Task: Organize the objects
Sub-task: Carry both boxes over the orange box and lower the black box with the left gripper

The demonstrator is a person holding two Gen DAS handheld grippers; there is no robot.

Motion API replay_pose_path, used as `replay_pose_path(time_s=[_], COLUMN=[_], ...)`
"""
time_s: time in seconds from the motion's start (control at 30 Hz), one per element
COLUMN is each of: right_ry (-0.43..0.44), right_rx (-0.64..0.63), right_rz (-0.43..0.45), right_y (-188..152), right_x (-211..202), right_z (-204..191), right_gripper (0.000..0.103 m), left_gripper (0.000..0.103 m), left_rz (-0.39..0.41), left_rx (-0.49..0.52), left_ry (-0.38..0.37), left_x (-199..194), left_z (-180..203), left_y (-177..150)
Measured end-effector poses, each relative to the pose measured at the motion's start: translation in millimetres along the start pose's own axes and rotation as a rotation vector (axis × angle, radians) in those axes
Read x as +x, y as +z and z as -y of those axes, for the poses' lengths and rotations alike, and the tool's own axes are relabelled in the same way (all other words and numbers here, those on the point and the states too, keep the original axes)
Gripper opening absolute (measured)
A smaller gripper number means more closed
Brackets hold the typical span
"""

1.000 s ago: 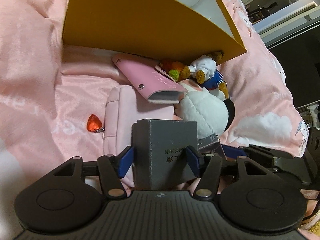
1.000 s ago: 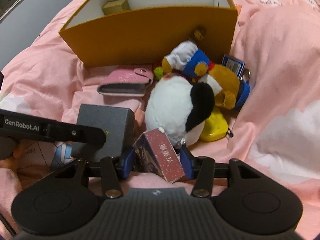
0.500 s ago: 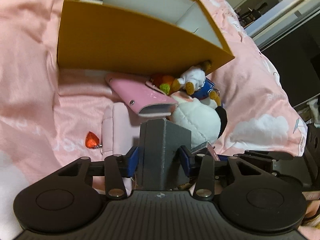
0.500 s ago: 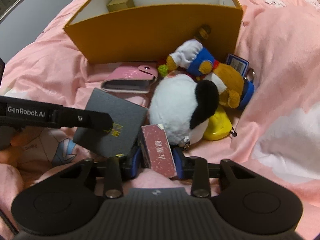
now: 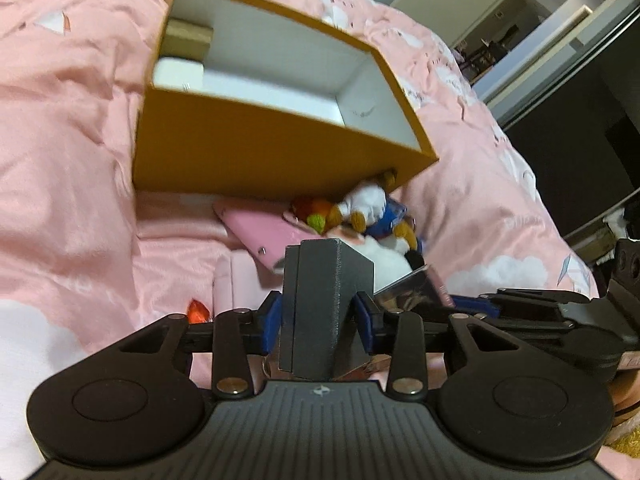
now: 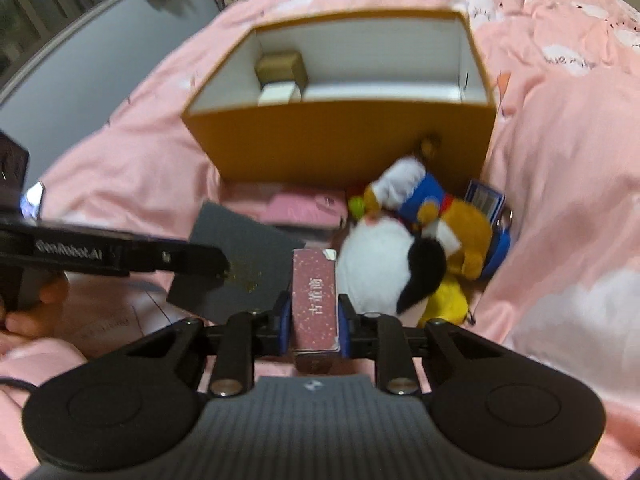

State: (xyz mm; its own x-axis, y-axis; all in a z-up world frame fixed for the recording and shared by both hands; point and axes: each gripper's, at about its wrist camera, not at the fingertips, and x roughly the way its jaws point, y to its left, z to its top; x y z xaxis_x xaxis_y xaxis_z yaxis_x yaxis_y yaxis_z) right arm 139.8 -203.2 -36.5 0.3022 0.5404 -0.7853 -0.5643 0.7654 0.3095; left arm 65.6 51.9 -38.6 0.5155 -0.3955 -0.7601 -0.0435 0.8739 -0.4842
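My left gripper [image 5: 318, 316] is shut on a dark grey box [image 5: 320, 304] and holds it above the pink bedding, in front of the open orange box [image 5: 260, 148]. My right gripper [image 6: 314, 318] is shut on a maroon box [image 6: 314, 300] with white characters, also lifted. The grey box also shows in the right wrist view [image 6: 236, 260], left of the maroon one. The orange box [image 6: 340, 140] has a white inside and holds a small tan box [image 6: 282, 68] and a white box [image 6: 278, 94] at its left end.
Between the grippers and the orange box lie a white and black plush [image 6: 392, 268], a plush doll in blue and white [image 6: 420, 200], a pink wallet [image 5: 260, 232], a pink pouch [image 5: 236, 284] with a red charm [image 5: 198, 310], and a blue card [image 6: 484, 198].
Both grippers have risen and moved toward the orange box with their boxes. The box's inside now shows from above. The maroon box has turned upright in the right gripper.
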Motion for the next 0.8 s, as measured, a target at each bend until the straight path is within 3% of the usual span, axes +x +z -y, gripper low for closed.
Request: replay_pose_path(time_s=[0.53,0.7,0.8], right_ry=[0.012,-0.011,-0.062], right_rx=[-0.069,-0.044,-0.041], right_rz=[0.332,0.403,0.396], right_y=[103,131,144], right_x=[-35,-18,5], right_z=[-17,-15,-12], right_gripper=[0.024,0.024,0.024], left_gripper=[0.044,0.044,0.044], left_rz=[0.312,0.378,0.354], left_rx=[0.082,0.095,0.092], left_ry=[0.05,0.133,0.176], left_x=[-61,-48,-24], left_z=[33,32,26], left_y=[78,106,122])
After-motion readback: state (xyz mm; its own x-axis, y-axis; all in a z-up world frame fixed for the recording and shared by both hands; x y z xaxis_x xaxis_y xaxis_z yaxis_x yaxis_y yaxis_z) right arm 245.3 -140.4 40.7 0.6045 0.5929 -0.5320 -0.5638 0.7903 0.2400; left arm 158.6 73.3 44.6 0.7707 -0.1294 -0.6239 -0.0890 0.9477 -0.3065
